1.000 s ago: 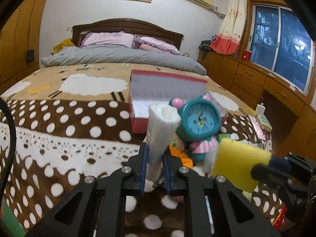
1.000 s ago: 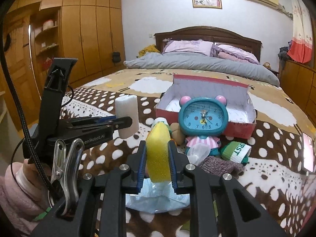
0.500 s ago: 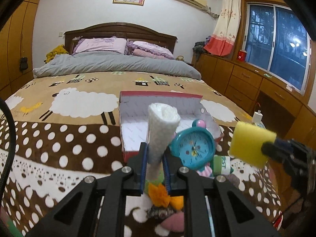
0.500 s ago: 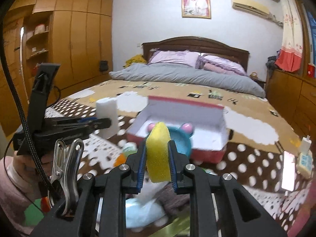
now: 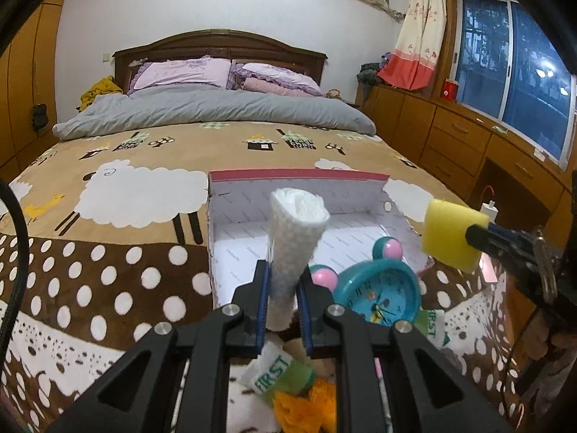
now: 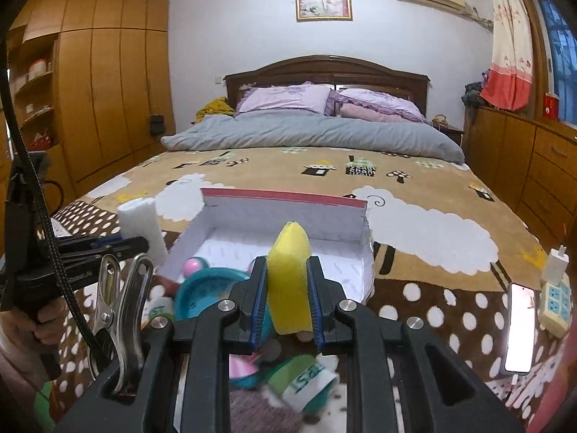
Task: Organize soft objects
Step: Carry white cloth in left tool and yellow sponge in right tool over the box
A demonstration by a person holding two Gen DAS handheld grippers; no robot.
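Note:
My left gripper (image 5: 282,297) is shut on a rolled white cloth (image 5: 295,241) and holds it upright above the near edge of the open pink-rimmed white box (image 5: 299,231). My right gripper (image 6: 287,299) is shut on a yellow sponge (image 6: 290,278), held above the box's (image 6: 281,231) near right part. The sponge also shows at the right of the left wrist view (image 5: 452,240). The white roll shows at the left of the right wrist view (image 6: 142,229).
A teal alarm clock (image 5: 378,294) with pink ears stands in front of the box. Green-and-white socks (image 5: 279,370), an orange soft thing (image 5: 306,409) and a grey knit piece (image 6: 259,415) lie on the dotted blanket. A phone (image 6: 519,328) and power strip (image 6: 555,301) lie at right.
Both grippers have risen and moved forward toward the box with their loads. The clock and the soft pile now sit lower in both views.

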